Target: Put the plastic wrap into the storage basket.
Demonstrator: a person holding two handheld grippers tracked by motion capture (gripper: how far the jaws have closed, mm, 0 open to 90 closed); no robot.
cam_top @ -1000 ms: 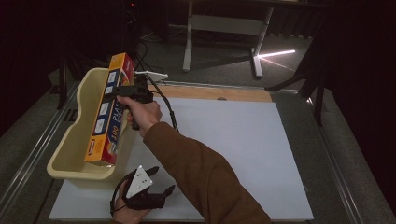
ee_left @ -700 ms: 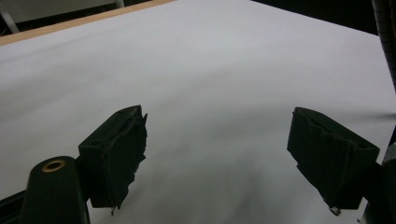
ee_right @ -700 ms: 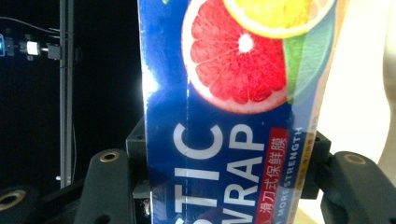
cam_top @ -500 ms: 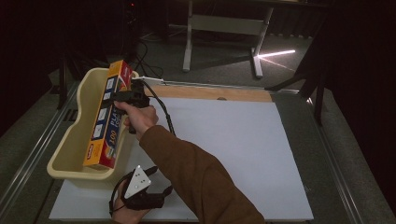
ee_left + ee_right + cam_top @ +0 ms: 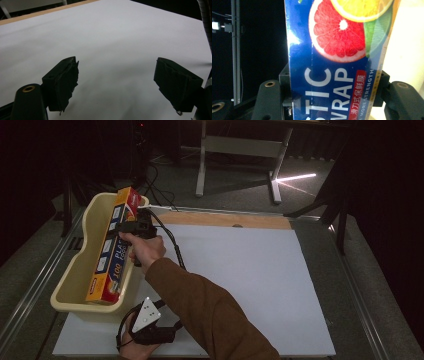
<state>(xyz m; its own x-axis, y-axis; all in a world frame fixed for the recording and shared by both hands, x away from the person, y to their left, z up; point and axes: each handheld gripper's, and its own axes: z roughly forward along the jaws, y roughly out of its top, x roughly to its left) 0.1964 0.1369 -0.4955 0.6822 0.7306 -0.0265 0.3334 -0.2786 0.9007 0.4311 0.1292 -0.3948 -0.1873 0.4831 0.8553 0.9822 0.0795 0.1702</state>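
Observation:
A long orange and blue plastic wrap box [image 5: 112, 247] lies lengthwise in the cream plastic tub [image 5: 75, 270] at the table's left, its far end raised over the tub's back rim. My right gripper [image 5: 131, 226] is shut on the box near its far end. In the right gripper view the plastic wrap box [image 5: 337, 62], printed with citrus slices, sits between the two black jaws. My left gripper [image 5: 150, 327] rests low at the table's front edge, held in a hand. In the left gripper view its fingers [image 5: 62, 83] stand wide apart over the white sheet [image 5: 112, 37] with nothing between them.
A white sheet [image 5: 250, 270] covers most of the table, with a wooden strip [image 5: 225, 220] along its back. A black cable [image 5: 172, 245] trails from the right gripper. Metal rails [image 5: 30, 290] run along the left side. A table leg frame [image 5: 240, 150] stands beyond on the floor.
The right gripper has carried the box a little leftward and down, so that it now lies farther inside the tub. The left gripper has stayed in place.

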